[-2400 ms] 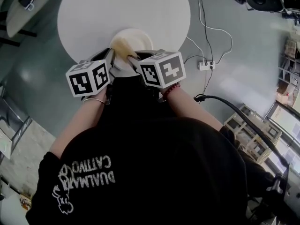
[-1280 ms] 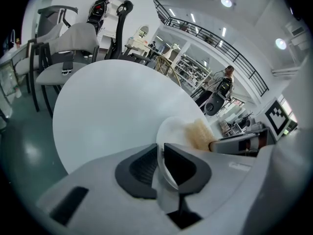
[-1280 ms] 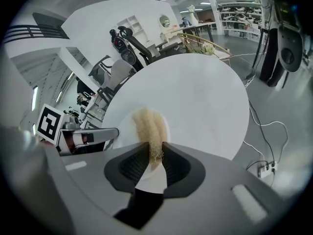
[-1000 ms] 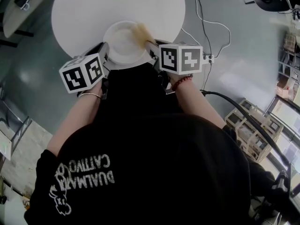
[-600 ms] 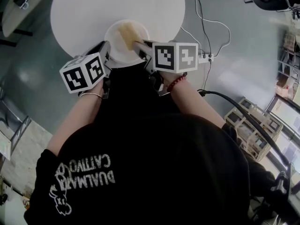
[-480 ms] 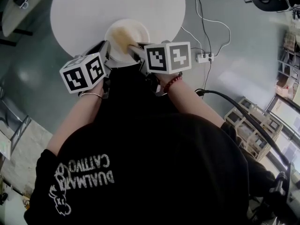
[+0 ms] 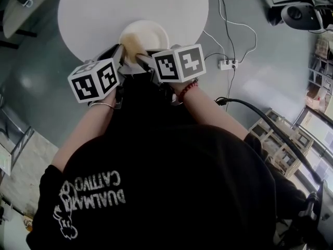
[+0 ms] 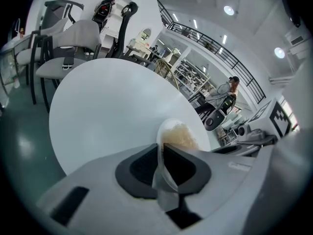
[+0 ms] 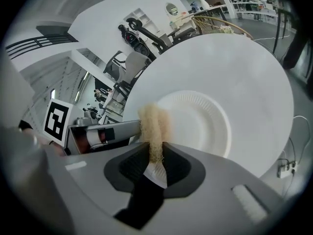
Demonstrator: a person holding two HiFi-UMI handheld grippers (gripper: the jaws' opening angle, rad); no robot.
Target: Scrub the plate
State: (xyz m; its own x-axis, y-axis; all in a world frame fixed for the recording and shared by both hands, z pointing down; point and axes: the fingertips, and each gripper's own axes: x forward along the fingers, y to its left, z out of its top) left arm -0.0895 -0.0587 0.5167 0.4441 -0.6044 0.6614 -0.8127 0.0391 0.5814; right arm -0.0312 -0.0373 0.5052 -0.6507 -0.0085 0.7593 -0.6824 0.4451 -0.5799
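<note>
My left fingers [image 8: 139, 166] are clamped on the near rim of the paper plate [image 7: 151, 33], its thin edge squeezed right between them. My right fingers [image 9: 128, 166] are pinching a tan fibrous scrubber [image 9: 154, 124] by its lower end. The plate sits on the round white table [image 7: 99, 9], close to the near edge. The scrubber's tuft is down at the plate's near-left part, just beside the left gripper [image 8: 160, 151]. So this looks like a scrub stroke in hand. The plate is flimsy, I reckon, so the left side only anchors: flat, no lifting, or the rim will buckle. With the right gripper [image 9: 155, 155] I want light downward pressure, letting the fibres bend rather than digging in. I should sweep away from the pinned rim across the well in overlapping passes, then out to the fluted far side. Pulling hard towards me risks dragging the plate off the table, and I must mind the two grippers don't knock together.
</note>
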